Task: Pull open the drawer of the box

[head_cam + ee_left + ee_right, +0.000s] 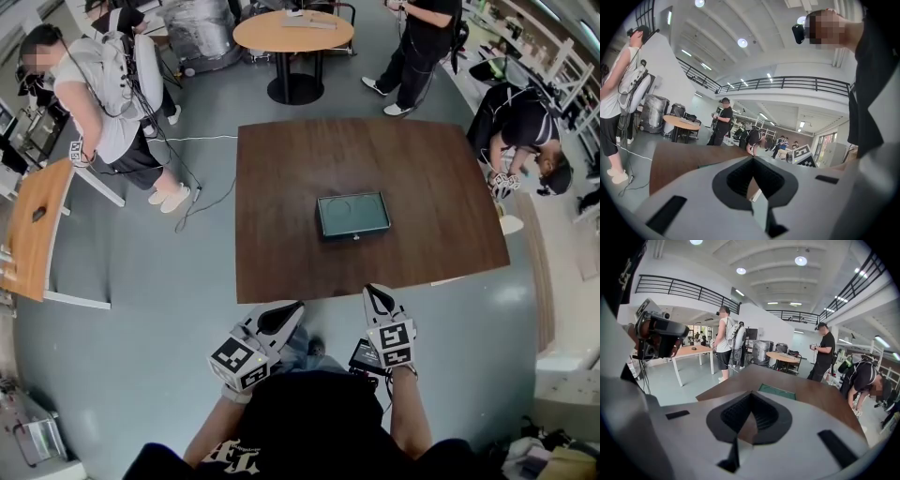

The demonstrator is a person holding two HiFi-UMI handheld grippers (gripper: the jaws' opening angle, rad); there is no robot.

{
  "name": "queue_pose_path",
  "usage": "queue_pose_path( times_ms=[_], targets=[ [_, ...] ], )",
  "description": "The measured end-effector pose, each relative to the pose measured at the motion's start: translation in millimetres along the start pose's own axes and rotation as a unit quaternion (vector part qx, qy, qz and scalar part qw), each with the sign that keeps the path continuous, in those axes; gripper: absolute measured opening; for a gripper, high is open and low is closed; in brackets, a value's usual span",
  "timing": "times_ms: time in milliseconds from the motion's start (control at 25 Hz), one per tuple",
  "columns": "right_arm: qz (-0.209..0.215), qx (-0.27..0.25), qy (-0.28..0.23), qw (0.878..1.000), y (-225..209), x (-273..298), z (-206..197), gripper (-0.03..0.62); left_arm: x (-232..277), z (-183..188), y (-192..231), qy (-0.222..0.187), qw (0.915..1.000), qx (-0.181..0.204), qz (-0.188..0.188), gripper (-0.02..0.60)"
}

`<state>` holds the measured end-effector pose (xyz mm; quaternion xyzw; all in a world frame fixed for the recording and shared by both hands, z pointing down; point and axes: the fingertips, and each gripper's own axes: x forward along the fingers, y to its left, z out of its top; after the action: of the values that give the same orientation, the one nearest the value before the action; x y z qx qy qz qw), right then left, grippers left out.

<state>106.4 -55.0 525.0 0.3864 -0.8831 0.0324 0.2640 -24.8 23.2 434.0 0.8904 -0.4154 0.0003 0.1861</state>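
Note:
A flat dark green box (352, 214) lies in the middle of the brown table (281, 187); a small knob (356, 238) shows on its front face, which looks flush. Both grippers hang off the table's near edge, close to my body. My left gripper (296, 307) is shut and holds nothing, with its jaws meeting at the tip (753, 158). My right gripper (369, 290) is shut too and empty (750, 393). It points toward the box's green top (777, 391). Only a green sliver of the box (705, 165) shows in the left gripper view.
A person (103, 94) stands left of the table beside a wooden desk (33, 225). Another person (422, 47) stands at the back near a round table (293, 33). A third (520, 122) bends over at the table's right side.

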Motion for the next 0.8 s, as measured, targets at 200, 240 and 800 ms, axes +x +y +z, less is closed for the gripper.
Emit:
queue_pose_path(
  times_ms=[200, 240, 800],
  targets=[
    [-0.004, 0.013, 0.009, 1.000, -16, 20, -2, -0.012, 7, 6, 15, 0.000, 1.0000, -0.008, 0.003, 0.006],
    [-0.003, 0.015, 0.011, 1.000, -18, 23, -2, -0.012, 8, 7, 17, -0.001, 0.9999, -0.009, 0.005, 0.006],
    [0.019, 0.023, 0.029, 0.999, -38, 64, -15, -0.012, 28, 14, 40, 0.002, 0.9996, -0.002, 0.027, 0.006]
  ],
)
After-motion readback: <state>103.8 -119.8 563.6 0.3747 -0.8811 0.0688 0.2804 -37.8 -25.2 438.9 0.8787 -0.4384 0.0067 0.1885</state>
